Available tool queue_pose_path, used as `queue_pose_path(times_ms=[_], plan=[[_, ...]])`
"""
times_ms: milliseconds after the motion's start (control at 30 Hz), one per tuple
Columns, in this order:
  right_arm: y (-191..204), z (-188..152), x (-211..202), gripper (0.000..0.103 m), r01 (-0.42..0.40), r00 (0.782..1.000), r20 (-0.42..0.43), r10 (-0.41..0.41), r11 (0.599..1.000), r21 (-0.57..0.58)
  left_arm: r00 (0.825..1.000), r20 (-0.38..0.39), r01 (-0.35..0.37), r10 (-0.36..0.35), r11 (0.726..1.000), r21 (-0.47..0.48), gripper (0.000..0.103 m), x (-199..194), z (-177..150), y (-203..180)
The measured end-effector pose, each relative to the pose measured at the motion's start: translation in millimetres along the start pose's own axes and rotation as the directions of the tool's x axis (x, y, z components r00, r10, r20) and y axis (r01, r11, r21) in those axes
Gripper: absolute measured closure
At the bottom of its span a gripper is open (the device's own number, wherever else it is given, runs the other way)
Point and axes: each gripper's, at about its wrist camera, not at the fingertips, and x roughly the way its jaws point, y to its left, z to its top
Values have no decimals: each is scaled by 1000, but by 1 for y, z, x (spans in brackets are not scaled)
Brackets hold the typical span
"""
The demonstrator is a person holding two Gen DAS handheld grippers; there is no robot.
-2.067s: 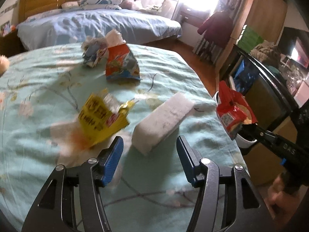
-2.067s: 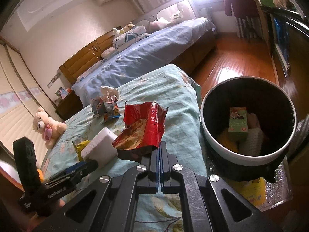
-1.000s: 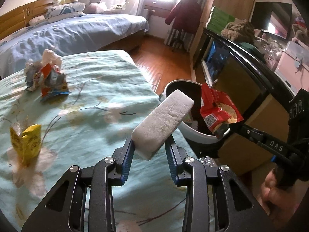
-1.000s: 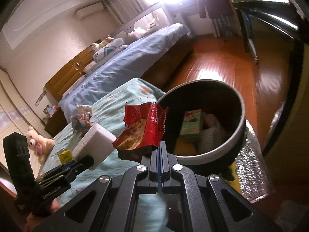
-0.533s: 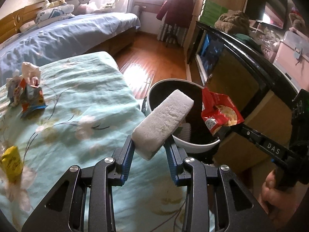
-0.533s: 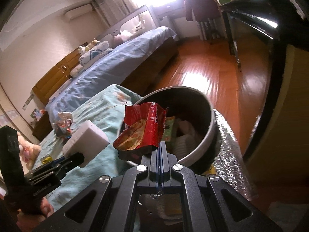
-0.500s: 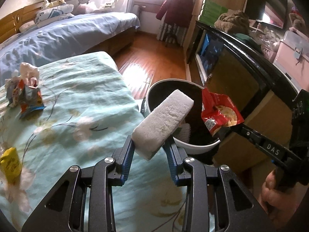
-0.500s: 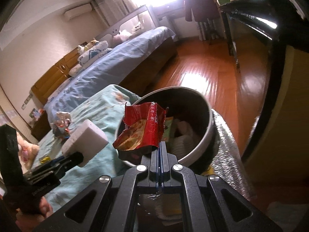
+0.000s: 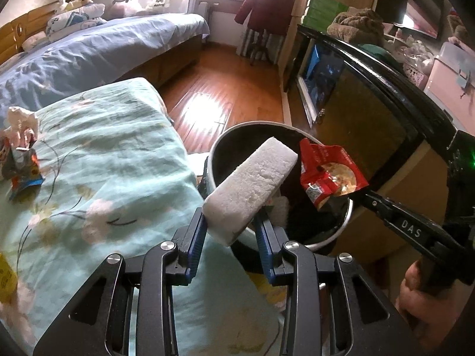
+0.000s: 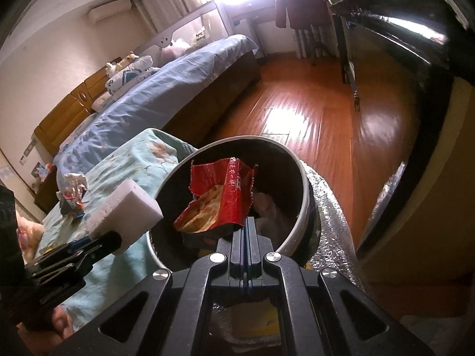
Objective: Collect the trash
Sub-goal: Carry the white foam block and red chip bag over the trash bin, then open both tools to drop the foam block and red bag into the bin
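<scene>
My left gripper (image 9: 230, 228) is shut on a white foam block (image 9: 252, 190), held tilted over the near rim of the round bin (image 9: 234, 136). The block also shows in the right wrist view (image 10: 124, 207). My right gripper (image 10: 247, 222) is shut on a red snack wrapper (image 10: 222, 198) and holds it above the open bin (image 10: 305, 207); the wrapper shows in the left wrist view (image 9: 326, 175) over the bin's right side. White and other trash lies inside the bin.
A crumpled wrapper pile (image 9: 17, 148) and a yellow packet (image 9: 4, 276) lie on the teal flowered bedcover (image 9: 104, 154). A black-framed cabinet (image 9: 371, 89) stands right of the bin. Blue bed (image 9: 89, 47) and wooden floor (image 9: 225, 95) lie beyond.
Both grippers have moved further over the bin, carrying the foam block and the red wrapper. Both stay shut on their loads.
</scene>
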Motion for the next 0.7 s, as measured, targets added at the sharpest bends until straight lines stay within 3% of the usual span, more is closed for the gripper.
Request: queue_pose_path(times_ms=[267,500,533,600,700], plan=[[-7,3,9,97,24,999,-24,-24,1000,7,1000,-12,7,-7,1000,9,68,10,8,-8],[-11,2,4,92,18,999,-27,-18,999,27,1000,-4,2,-2,1000,7,52,5,6,-9],[-10,2,3,90,15,1000,-27,-14,1000,27,1000,-3,0,0,1000,4,51,4,6,-8],[-8,1,0,73,5,1000,-24,-4,1000,27,1000,1,0,0,1000,-2,48,0,4,-5],[-1,-2,-6,58,-17,1000,-12,17,1000,21,1000,13,-5,5,1000,-10,46,-11,-4,1]])
